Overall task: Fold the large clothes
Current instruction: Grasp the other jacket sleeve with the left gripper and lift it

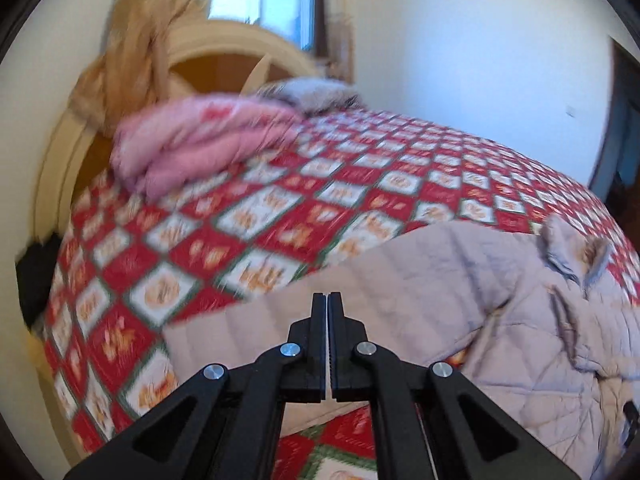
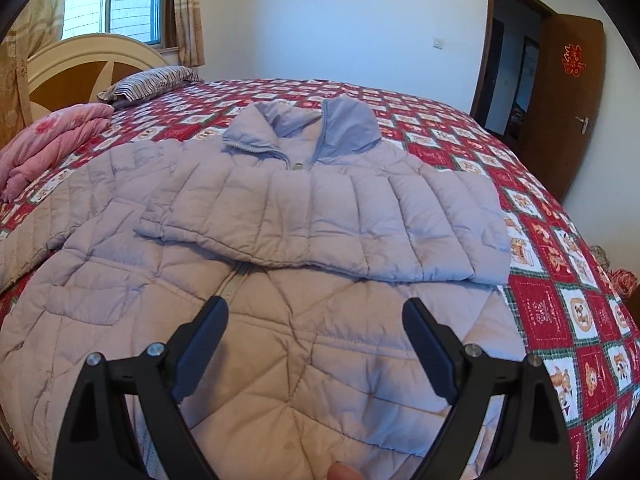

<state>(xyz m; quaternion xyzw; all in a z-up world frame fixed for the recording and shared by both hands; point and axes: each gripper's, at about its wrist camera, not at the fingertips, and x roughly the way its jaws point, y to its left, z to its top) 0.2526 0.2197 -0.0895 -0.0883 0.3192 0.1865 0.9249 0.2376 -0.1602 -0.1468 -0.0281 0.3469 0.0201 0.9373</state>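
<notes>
One quilted lilac jacket [image 1: 460, 280] lies on the bed [image 1: 280, 200] in the blurred left wrist view, where the left tool [image 1: 328, 300] has its jaws pressed together over a sleeve; whether any cloth is pinched between them cannot be told. From the right wrist view, the jacket [image 2: 280, 320] is spread front-up across the checked red bedspread [image 2: 560, 300], one sleeve [image 2: 340, 224] folded across its chest, and the right tool [image 2: 316, 312] hovers over it with jaws wide and nothing between them.
</notes>
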